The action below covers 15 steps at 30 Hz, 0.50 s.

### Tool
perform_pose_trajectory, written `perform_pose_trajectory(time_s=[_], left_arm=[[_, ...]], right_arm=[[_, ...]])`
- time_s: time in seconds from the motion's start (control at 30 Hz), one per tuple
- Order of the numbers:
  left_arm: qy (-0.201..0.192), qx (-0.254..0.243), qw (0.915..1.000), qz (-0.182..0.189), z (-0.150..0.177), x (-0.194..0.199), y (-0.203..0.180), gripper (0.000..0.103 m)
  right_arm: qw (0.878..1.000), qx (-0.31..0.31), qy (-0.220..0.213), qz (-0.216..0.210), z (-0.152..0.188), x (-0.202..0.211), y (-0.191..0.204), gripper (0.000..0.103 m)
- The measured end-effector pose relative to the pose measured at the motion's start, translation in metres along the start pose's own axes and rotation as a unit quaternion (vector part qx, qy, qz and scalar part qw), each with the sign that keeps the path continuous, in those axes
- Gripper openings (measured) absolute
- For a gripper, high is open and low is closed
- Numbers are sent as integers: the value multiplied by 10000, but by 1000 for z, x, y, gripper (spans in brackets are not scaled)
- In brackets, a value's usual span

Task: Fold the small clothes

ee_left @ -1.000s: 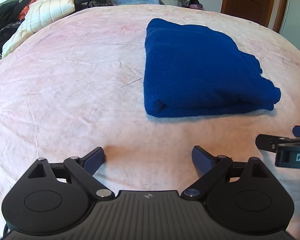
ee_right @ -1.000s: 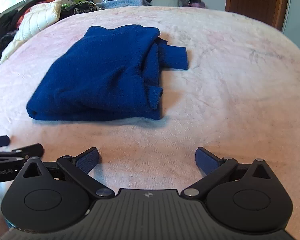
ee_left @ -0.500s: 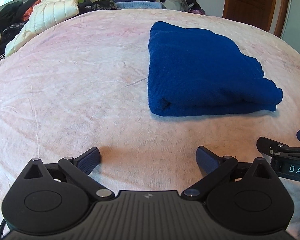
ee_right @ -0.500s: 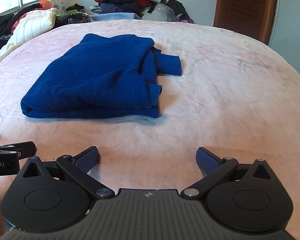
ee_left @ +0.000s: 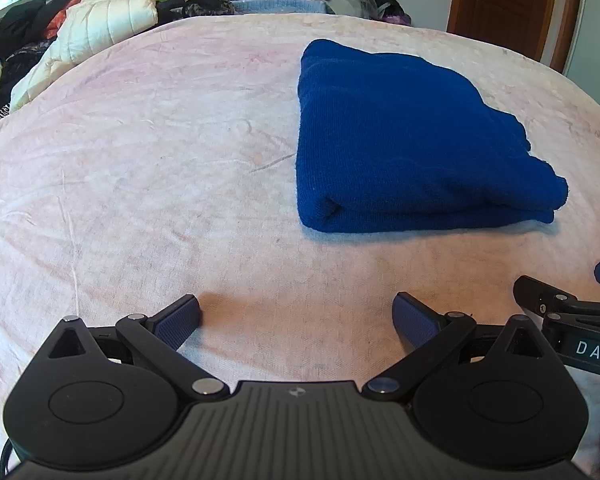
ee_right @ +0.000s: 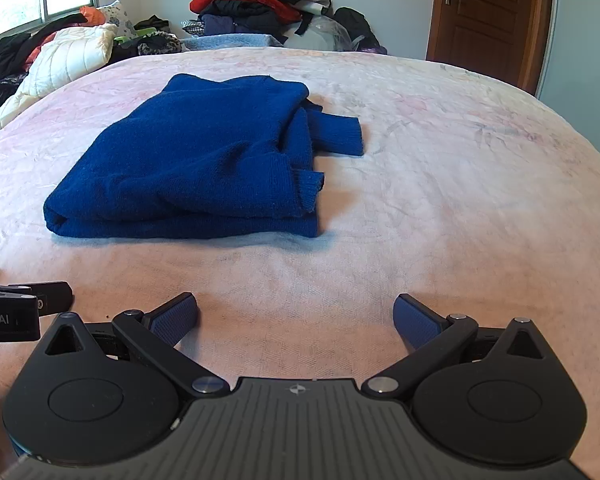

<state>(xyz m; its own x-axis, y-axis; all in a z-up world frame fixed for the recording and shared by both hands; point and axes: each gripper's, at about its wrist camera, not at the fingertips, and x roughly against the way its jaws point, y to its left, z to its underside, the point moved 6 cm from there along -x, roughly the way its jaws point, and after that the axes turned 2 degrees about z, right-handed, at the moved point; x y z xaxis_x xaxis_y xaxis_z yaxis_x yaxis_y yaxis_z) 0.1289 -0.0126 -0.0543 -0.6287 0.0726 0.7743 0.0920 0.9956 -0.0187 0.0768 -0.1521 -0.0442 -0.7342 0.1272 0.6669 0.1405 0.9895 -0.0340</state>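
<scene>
A dark blue knitted sweater (ee_left: 404, 140) lies folded into a thick rectangle on the pale pink bed cover (ee_left: 140, 168). In the right wrist view the sweater (ee_right: 204, 164) shows a sleeve cuff (ee_right: 338, 134) sticking out on its right side. My left gripper (ee_left: 296, 320) stands open over bare cover, well in front of the sweater and a little to its left. My right gripper (ee_right: 296, 318) is open too, in front of the sweater's right end, with nothing between its fingers. Each gripper shows at the edge of the other's view.
A cream quilted duvet (ee_left: 96, 28) and dark clothes are heaped at the bed's far left under a window. A tall pile of clothes (ee_right: 260, 4) sits behind the bed's far edge. A brown wooden door (ee_right: 488, 16) stands at the back right.
Both grippers have drawn back from the sweater and tilted up, so more of the room shows. The sweater has not moved and both grippers stay open.
</scene>
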Motion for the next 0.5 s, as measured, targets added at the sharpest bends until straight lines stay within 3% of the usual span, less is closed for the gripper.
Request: perform_pose_trajectory(time_s=[0.5], left_arm=[[85,15,10000,9,-2,-2,1,103]], right_arm=[[10000,-13,-30,7,1,0,0,103]])
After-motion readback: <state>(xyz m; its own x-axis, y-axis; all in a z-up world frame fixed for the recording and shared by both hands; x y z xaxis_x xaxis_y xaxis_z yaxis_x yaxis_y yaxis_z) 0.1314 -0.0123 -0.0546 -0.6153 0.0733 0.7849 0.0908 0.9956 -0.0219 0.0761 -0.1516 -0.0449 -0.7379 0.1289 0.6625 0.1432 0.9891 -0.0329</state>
